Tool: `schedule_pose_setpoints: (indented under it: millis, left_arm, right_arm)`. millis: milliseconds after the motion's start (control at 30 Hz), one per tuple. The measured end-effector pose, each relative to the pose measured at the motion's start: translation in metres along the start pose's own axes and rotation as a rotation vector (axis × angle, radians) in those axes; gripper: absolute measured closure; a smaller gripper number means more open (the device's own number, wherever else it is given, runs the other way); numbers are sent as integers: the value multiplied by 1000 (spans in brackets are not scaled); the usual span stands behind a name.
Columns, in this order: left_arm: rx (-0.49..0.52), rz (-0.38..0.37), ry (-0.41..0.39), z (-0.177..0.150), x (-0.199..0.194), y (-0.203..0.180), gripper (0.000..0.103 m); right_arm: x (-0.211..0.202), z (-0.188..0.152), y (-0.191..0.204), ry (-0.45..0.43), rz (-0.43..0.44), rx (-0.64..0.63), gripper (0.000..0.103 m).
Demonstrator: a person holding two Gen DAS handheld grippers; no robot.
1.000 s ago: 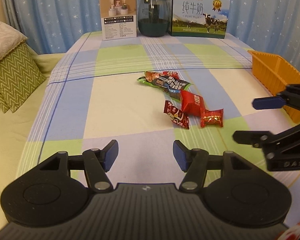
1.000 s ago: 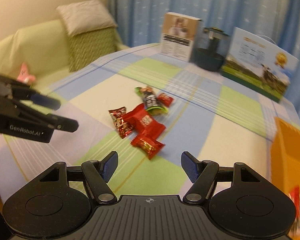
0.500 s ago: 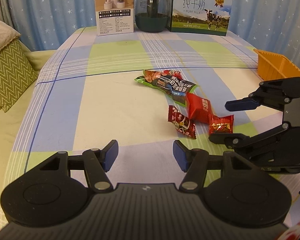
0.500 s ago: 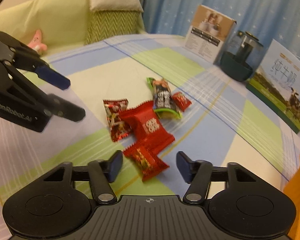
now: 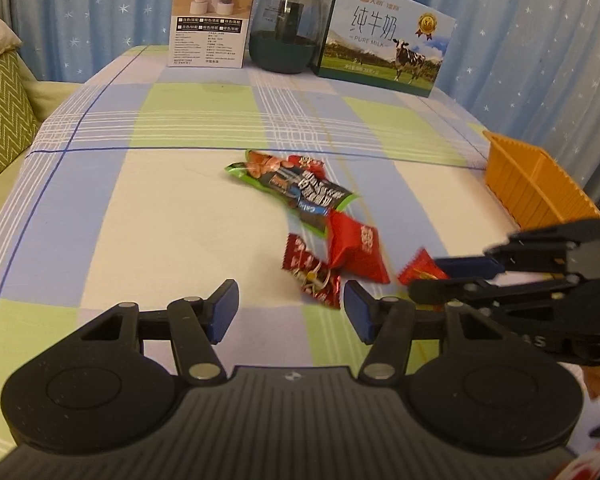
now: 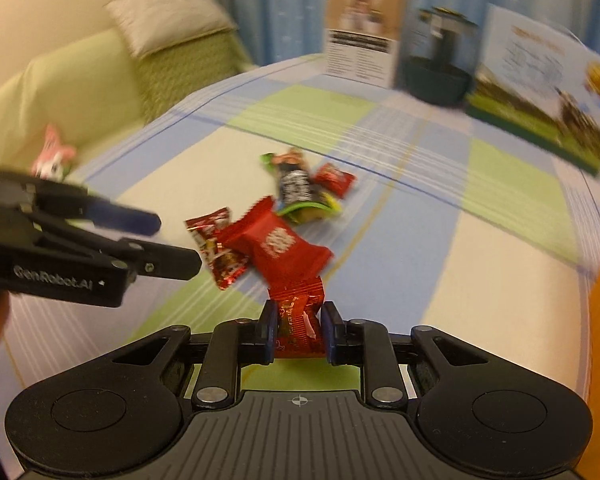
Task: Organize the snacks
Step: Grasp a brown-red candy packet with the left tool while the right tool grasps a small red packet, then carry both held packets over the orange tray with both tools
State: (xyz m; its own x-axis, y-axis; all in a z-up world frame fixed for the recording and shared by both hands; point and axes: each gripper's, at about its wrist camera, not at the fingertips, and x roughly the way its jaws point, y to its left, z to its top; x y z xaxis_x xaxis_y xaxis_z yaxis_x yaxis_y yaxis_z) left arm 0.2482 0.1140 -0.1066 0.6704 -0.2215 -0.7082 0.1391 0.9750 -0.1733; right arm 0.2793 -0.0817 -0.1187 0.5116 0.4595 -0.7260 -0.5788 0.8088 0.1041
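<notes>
The right gripper (image 6: 298, 334) has its jaws clamped on a small red candy (image 6: 299, 322), pinching the wrapper across its middle so the crinkled twist ends stick out free; that hold looks chosen because the middle is the only firm part of such a packet. The candy sits at the near end of the snack cluster, toward the table's near edge and touching the larger red packet (image 6: 278, 246) beyond it, so it is the easiest to take without disturbing the rest. The other snacks lie around the middle of the table: a dark red wrapper (image 5: 312, 274) beside the large red packet, a green-edged bar (image 5: 296, 188) farther back, and a small red packet (image 6: 334, 180) behind that. The orange bin (image 5: 536, 188) stands along the table's right edge, probably the place the snacks are meant to go. The left gripper (image 5: 290, 304) hangs with its jaws spread wide and nothing between them, near the dark red wrapper, seemingly ready for the next pick.
</notes>
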Motion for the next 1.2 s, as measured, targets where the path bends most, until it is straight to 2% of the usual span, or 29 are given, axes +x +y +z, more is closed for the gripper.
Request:
schedule_pose_setpoints:
  millis: [67,333,533,733,867,1200]
  left_arm:
    - [-14,-3,-2,2,5,-2,57]
    - [-89,-35,-11,5,21,0,69]
    - [-99,-31,0,2,21,-2,87]
    - [-106,1,8,-7,5,-4,87]
    - [-68,29,12,-13,-10,-10,87]
    - [-9,43,-6,-26,-48,-46,87]
  right_arm:
    - [-6,-2,-5,1,-7,39,80]
    - [-17,-5,-13,-3,-22,94,80]
    - [-14,-5,-15,0,-25,103,80]
    - [-20,-7,-16,-6,-37,132,80]
    - [-29,-13,-13,-8,-38,150,80]
    - [-66,-36,-4,-50,-68,219,80]
